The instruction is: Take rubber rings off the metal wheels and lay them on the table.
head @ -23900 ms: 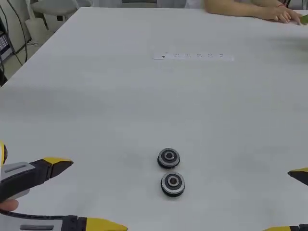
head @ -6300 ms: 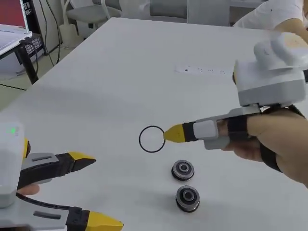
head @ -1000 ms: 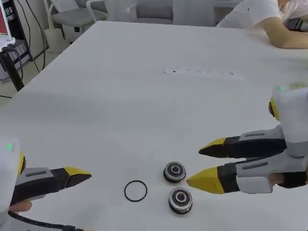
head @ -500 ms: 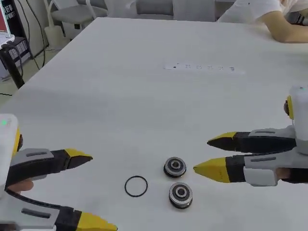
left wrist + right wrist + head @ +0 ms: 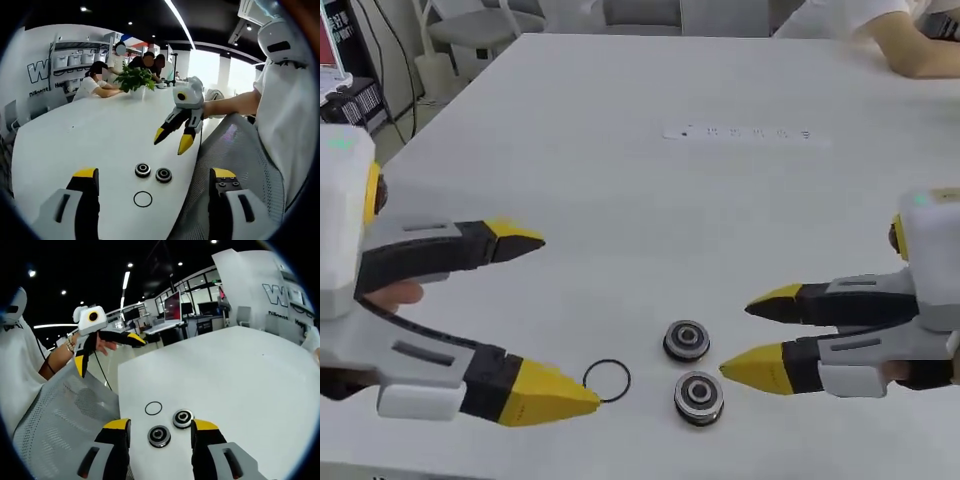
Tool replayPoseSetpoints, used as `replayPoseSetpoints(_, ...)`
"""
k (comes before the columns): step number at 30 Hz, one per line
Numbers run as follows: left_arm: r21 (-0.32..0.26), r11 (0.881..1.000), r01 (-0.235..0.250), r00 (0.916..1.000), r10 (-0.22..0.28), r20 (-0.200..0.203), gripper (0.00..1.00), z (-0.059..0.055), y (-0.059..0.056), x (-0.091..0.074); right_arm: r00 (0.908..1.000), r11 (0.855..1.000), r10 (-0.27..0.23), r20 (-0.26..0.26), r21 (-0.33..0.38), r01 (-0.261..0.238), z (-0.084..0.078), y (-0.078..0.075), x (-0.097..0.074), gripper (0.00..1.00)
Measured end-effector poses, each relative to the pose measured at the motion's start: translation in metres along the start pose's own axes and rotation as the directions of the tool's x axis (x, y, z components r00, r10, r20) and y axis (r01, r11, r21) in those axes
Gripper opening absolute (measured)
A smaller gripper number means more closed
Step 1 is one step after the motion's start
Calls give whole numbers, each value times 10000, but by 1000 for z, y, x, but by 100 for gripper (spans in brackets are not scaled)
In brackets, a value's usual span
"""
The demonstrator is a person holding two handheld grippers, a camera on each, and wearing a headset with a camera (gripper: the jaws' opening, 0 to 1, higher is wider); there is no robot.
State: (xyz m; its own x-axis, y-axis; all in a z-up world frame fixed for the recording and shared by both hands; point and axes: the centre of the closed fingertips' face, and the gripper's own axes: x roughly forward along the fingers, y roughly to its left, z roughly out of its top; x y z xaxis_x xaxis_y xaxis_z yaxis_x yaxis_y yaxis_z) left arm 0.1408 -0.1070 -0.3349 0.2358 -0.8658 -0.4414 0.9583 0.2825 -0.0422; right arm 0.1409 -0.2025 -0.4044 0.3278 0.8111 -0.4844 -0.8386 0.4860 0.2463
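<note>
While ring [image 5: 608, 361] lies loose by wheels [image 5: 687, 340] — left gripper [image 5: 570, 320], right gripper [image 5: 735, 340] fingers [image 5: 535, 390] wide, empty.

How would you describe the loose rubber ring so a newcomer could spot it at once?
Near the front edge of the white table sit two metal wheels. Just left of them in the head view lies the rubber ring: a thin, black, empty circle lying flat, unlike the thick, silver-hubbed wheels.

An open office-lab — long white table [image 5: 620, 200], shelves of bins [image 5: 67, 62], a laptop [image 5: 175, 306], swivel chairs [image 5: 470, 25].
</note>
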Motion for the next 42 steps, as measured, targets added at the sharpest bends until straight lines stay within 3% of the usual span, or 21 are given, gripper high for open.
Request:
replayPoseSetpoints(7,544,9963,659,9971,-678,344,89,20,-10,25,9996,10000,-10,-295,-39,9,-10,1,9,44)
replayPoseSetpoints(10,784,9931,871,9953,-902,366,87,24,-13,36,9985,9997,217,-498,-90,-221,-16,6,14,42)
replayPoseSetpoints(16,1210,9844,1276,9917,-1287,13,86,20,-20,54,9945,9982,455,-942,-337,-488,-27,11,21,41)
replayPoseSetpoints(21,1398,9750,1726,9847,-1743,-4,83,21,-29,69,9918,9979,501,-1177,-354,-546,-34,12,23,39)
replayPoseSetpoints(25,1884,9620,1978,9801,-1968,-242,81,18,-33,80,9895,9979,562,-1332,-240,-599,-41,14,26,39)
replayPoseSetpoints(29,1941,9604,2000,9794,-2016,-116,78,17,-32,88,9870,9980,483,-1534,-331,-540,-47,11,28,38)
replayPoseSetpoints(32,2004,9587,2017,9789,-2040,-92,74,11,-32,94,9866,9984,424,-1573,-308,-478,-50,9,29,37)
replayPoseSetpoints(35,2412,9513,1921,9814,-1862,-471,69,-1,-28,99,9869,9989,323,-1578,-292,-374,-53,7,30,37)
replayPoseSetpoints(39,2330,9507,2046,9787,-2029,-317,66,-4,-29,104,9875,9994,231,-1559,-206,-266,-56,4,31,30)
replayPoseSetpoints(42,2201,9529,2087,9774,-2111,-127,60,-5,-28,109,9867,9994,113,-1624,-304,-164,-60,2,33,31)
